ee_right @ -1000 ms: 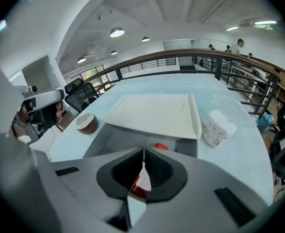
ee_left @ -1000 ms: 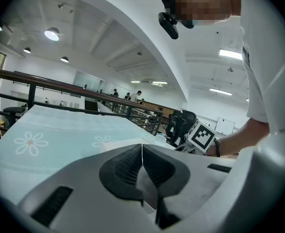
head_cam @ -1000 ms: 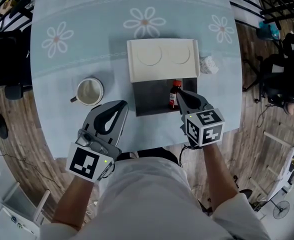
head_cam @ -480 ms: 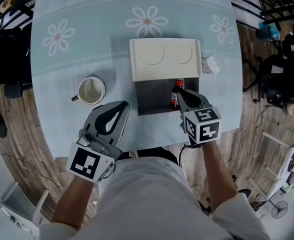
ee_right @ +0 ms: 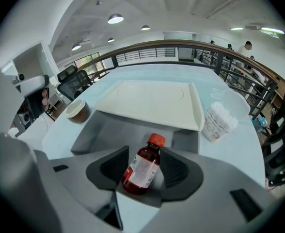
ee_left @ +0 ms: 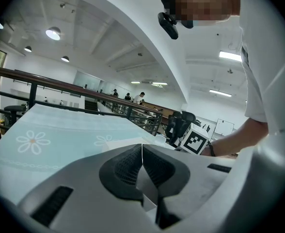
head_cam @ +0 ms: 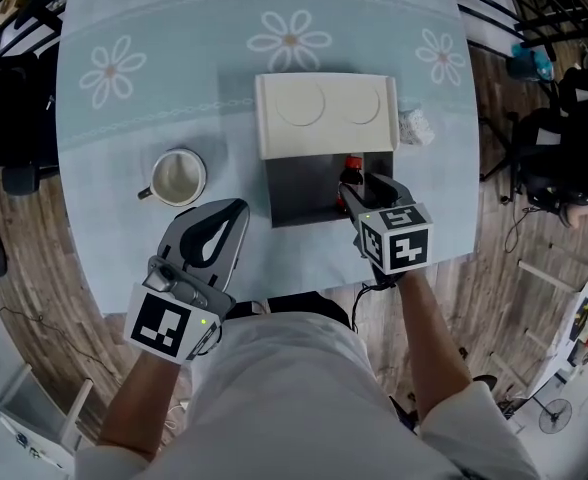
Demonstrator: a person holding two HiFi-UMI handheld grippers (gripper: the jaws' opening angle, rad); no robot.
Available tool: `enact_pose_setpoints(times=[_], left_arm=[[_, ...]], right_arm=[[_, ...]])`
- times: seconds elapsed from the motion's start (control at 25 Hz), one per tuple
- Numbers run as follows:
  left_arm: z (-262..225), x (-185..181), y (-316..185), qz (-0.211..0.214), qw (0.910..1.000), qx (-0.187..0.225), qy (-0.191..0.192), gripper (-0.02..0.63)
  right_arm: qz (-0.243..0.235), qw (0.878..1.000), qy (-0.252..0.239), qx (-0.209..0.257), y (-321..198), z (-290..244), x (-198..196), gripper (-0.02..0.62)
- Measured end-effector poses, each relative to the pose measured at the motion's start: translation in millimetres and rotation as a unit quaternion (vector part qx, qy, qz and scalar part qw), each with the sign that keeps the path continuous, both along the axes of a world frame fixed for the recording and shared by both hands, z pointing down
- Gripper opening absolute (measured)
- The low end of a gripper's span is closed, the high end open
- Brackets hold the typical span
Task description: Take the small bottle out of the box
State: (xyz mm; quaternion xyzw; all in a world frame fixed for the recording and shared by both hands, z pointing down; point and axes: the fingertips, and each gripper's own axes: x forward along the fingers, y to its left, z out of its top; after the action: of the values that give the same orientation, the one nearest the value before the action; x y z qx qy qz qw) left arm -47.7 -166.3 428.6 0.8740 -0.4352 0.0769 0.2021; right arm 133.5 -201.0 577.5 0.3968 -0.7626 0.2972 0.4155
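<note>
Right gripper view: the small bottle (ee_right: 142, 171), translucent red-brown with orange cap and white label, is tilted inside the dark grey box (ee_right: 103, 130), lower centre. The cream lid (ee_right: 152, 101) is folded back behind it. A tub of cotton swabs (ee_right: 219, 119) at right and a mug (ee_right: 77, 110) at left are set on the pale blue daisy-print tablecloth (head_cam: 184, 98). Right gripper (ee_right: 145, 152) jaws have just been parted wide; the bottle is flanked by the ribbed pads (ee_right: 176, 168), not pressed. Left gripper (ee_left: 141, 152) jaws are closed together, nothing between.
</note>
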Motion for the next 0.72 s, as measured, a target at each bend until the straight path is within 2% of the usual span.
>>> enact_pose_setpoints(times=[0.08, 0.24, 0.72], left_arm=[[-0.4, 0.3, 1.1, -0.002, 1.0000, 0.001, 0.001, 0.021], [0.2, -3.6, 1.6, -0.006, 1.0000, 0.000, 0.000, 0.021], [0.6, -3.6, 2.8, -0.011, 0.9999, 0.001, 0.002, 0.021]], right_arm=[[-0.002, 1.000, 0.007, -0.009, 1.1, 4.9, 1.9, 0.232], [-0.011, 0.999, 0.020, -0.028, 2.4, 15.4, 1.5, 0.252], [-0.029, 0.996, 0.043, -0.078, 3.3, 33.5, -3.1, 0.265]])
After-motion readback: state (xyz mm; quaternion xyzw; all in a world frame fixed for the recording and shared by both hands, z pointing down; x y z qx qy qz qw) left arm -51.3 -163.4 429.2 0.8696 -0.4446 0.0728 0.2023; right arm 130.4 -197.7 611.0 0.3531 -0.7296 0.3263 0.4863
